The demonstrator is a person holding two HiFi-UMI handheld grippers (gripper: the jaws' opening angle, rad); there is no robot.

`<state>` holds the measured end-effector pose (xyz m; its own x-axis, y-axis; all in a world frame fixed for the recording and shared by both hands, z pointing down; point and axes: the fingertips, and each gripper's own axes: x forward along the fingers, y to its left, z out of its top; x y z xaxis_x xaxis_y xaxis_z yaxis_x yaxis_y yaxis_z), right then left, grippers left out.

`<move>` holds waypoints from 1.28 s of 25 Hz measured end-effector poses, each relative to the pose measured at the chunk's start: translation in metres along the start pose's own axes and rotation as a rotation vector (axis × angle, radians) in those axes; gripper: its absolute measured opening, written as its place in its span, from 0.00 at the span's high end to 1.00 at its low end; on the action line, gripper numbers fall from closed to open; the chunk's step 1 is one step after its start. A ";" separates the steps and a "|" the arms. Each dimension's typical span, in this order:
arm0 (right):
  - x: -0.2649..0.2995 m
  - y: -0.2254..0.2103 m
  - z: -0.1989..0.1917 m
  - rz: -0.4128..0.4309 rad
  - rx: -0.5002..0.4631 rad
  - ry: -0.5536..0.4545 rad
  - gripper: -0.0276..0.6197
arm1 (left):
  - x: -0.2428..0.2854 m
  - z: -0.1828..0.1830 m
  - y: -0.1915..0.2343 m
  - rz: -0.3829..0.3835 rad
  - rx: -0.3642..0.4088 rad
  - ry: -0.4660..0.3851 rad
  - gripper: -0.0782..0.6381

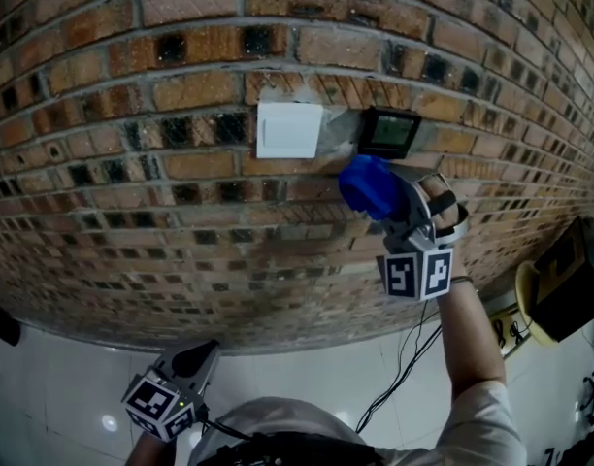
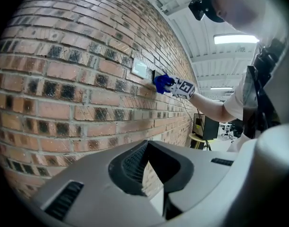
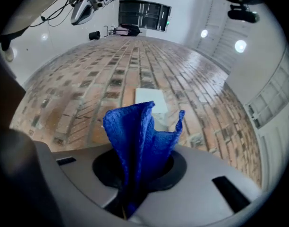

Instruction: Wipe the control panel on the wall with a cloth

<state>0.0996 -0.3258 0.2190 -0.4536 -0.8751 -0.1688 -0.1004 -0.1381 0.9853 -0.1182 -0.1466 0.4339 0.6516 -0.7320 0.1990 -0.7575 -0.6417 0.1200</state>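
Evidently, a crumpled bright blue woven cloth was clamped between the fingers of the right gripper, its loose folds standing up out of them. In the head view the cloth was held up at a red-brown brick wall, just below and to the left of a small dark control panel with a greenish screen. Whether cloth and panel were touching could not be told. A white square switch plate was mounted just left of the panel, with a patch of pale mortar between the two. The right gripper was carried on an outstretched arm, its marker cube turned toward the camera.

The left gripper was held low and well apart from the panel, near the white tiled floor. Its fingers were drawn together with only a thin slit between them, and nothing was gripped there. From that gripper's view the cloth was seen far along the wall, beside the white plate. A black box on a round yellow stand was seen at the far right.
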 end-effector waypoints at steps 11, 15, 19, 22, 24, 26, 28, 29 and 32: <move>0.017 -0.072 -0.015 -0.145 0.003 0.022 0.82 | -0.009 0.000 0.001 0.017 0.004 -0.015 0.89; 0.015 -0.045 -0.015 -0.097 -0.027 0.018 0.82 | -0.010 0.002 0.001 0.023 -0.008 -0.019 0.89; 0.009 -0.013 -0.017 -0.046 -0.026 0.017 0.82 | -0.007 0.002 -0.002 0.010 -0.003 -0.011 0.89; 0.007 0.018 -0.020 0.010 -0.014 0.025 0.82 | -0.004 0.001 -0.005 0.002 -0.002 -0.002 0.89; 0.010 0.043 -0.021 0.067 -0.015 0.027 0.82 | -0.003 0.002 -0.006 -0.005 0.003 0.003 0.89; 0.014 0.062 -0.023 0.108 -0.016 0.027 0.82 | -0.001 0.001 -0.008 -0.011 0.008 0.009 0.89; 0.015 0.070 -0.024 0.124 -0.013 0.026 0.82 | -0.001 0.001 -0.010 -0.013 0.008 0.011 0.89; 0.014 0.068 -0.023 0.123 -0.015 0.025 0.82 | -0.001 0.001 -0.011 -0.012 0.007 0.010 0.89; 0.004 0.041 -0.014 0.059 -0.027 0.001 0.82 | -0.003 -0.001 -0.008 -0.006 0.014 0.009 0.89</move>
<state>0.1063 -0.3411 0.2588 -0.4572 -0.8824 -0.1109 -0.0493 -0.0993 0.9938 -0.1145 -0.1393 0.4334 0.6559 -0.7260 0.2067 -0.7527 -0.6495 0.1077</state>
